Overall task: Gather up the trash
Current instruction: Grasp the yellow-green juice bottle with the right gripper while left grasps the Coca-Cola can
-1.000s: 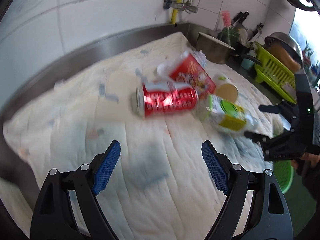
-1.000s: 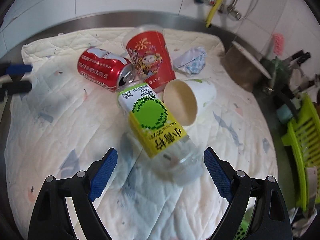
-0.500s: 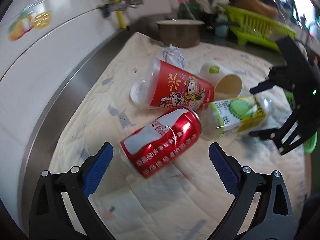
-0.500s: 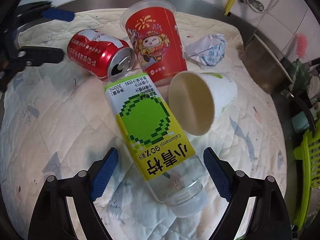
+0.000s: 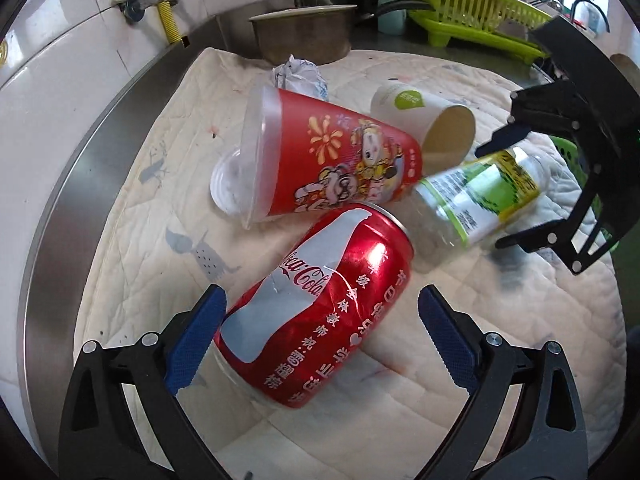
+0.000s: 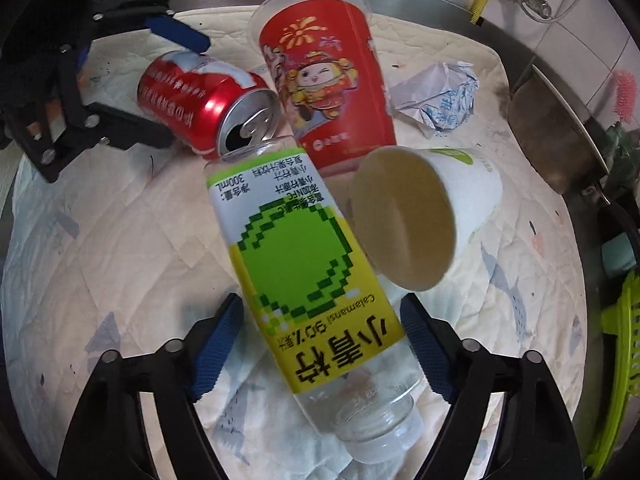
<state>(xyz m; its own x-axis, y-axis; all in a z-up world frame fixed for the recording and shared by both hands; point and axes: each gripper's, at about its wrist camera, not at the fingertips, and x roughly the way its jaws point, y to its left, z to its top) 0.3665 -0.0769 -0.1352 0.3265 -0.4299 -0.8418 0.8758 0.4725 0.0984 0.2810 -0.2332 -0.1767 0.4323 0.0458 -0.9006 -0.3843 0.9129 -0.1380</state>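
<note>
Left claw (image 5: pixel 320 332), right claw (image 6: pixel 320 344), black skeletal arms, silver screws, textured blue pads, possibly rubber

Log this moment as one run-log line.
left gripper: open, straddling red can | right gripper: open, straddling clear bottle | nothing grasped

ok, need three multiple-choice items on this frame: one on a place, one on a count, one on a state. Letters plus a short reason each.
1. What lies between the left gripper fingers?
A. red can
B. paper cup
C. crumpled paper

2. How many cups lie on the cloth?
A. one
B. two
C. four

3. How is the right gripper?
A. shut on the bottle
B. open around the bottle
C. holding a cup

Key: 1 A, the red can sits between the blue pads. 2 B, the red cup and the paper cup. 3 B, both pads stand off the bottle sides.
</note>
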